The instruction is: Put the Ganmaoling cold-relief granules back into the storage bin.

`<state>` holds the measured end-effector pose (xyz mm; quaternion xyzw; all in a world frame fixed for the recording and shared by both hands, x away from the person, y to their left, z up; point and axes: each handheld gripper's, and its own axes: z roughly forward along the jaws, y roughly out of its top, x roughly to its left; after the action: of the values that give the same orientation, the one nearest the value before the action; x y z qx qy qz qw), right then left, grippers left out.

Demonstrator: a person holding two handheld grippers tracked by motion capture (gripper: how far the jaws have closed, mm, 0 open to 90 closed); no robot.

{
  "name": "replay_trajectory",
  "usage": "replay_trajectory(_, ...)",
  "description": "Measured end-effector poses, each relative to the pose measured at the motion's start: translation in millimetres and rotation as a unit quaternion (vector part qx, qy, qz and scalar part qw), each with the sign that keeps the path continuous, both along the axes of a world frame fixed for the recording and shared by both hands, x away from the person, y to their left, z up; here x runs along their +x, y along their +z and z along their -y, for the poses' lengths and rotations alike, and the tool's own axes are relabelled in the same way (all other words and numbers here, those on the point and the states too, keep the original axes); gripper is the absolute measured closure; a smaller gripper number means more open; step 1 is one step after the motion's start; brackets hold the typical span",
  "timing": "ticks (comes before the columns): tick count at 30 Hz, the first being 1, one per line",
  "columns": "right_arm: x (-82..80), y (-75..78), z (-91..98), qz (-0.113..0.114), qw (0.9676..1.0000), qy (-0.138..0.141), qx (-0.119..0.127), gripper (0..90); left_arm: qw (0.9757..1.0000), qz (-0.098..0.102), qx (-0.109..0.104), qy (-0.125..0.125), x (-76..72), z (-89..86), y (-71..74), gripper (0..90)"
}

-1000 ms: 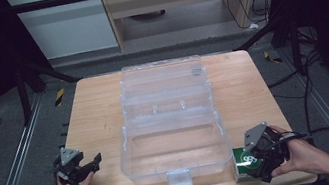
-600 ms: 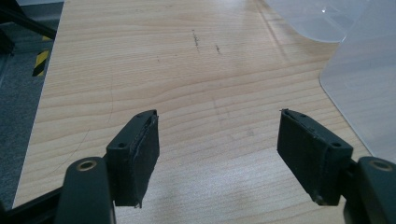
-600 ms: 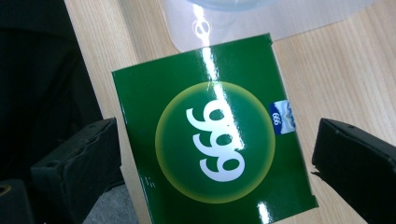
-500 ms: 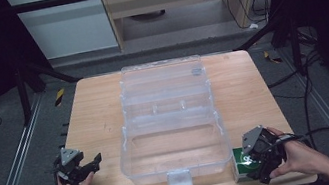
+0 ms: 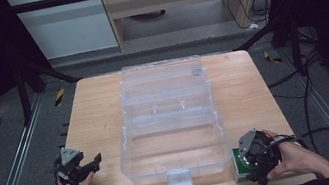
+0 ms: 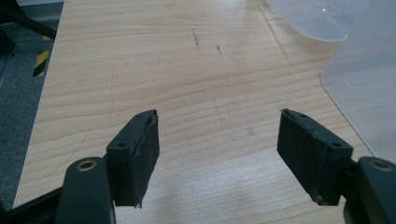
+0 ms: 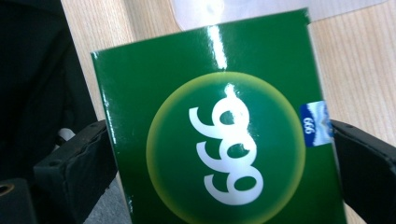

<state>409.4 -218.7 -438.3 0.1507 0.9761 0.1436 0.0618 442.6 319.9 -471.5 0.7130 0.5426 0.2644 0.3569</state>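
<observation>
A glossy green box with a white "999" in a yellow circle lies at the table's front right corner, close to the clear case. My right gripper straddles it from above. Its jaws have just been closing, and their pads now touch the box's two sides. At the front left, my left gripper is held just above the wood, open, with bare table between its pads.
A large clear plastic case stands open in the middle of the wooden table, its lid laid back toward the far edge and its latch at the front. The table's front edge runs just behind both hands.
My right gripper has settled slightly lower and leftward over the green box. The left gripper and the case have stayed where they were.
</observation>
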Motion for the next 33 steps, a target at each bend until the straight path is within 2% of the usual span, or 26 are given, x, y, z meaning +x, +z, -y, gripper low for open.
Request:
replay_trajectory(7,2.5,-3.4,-2.5,0.001,0.9999,0.012,-0.012,5.2,1.0000,0.000,0.000,0.000,-0.1,-0.1,0.2,29.0)
replay_trajectory(14,3.0,-5.9,-4.6,-0.008,0.9997,0.012,-0.021,6.3,1.0000,0.000,0.001,0.000,0.1,0.1,0.0,29.0)
replay_trajectory(17,4.9,-6.8,-4.3,-0.007,0.9994,0.021,-0.025,8.0,1.0000,0.001,0.001,-0.001,0.1,0.2,0.1,29.1)
replay_trajectory(24,3.4,-3.5,-2.2,-0.016,0.9996,0.019,-0.017,15.1,1.0000,0.001,0.000,-0.001,-0.1,0.3,0.5,29.4)
replay_trajectory(33,2.1,0.0,0.3,-0.020,0.9997,0.012,-0.012,16.0,1.0000,0.001,0.000,-0.001,0.0,0.6,0.3,29.7)
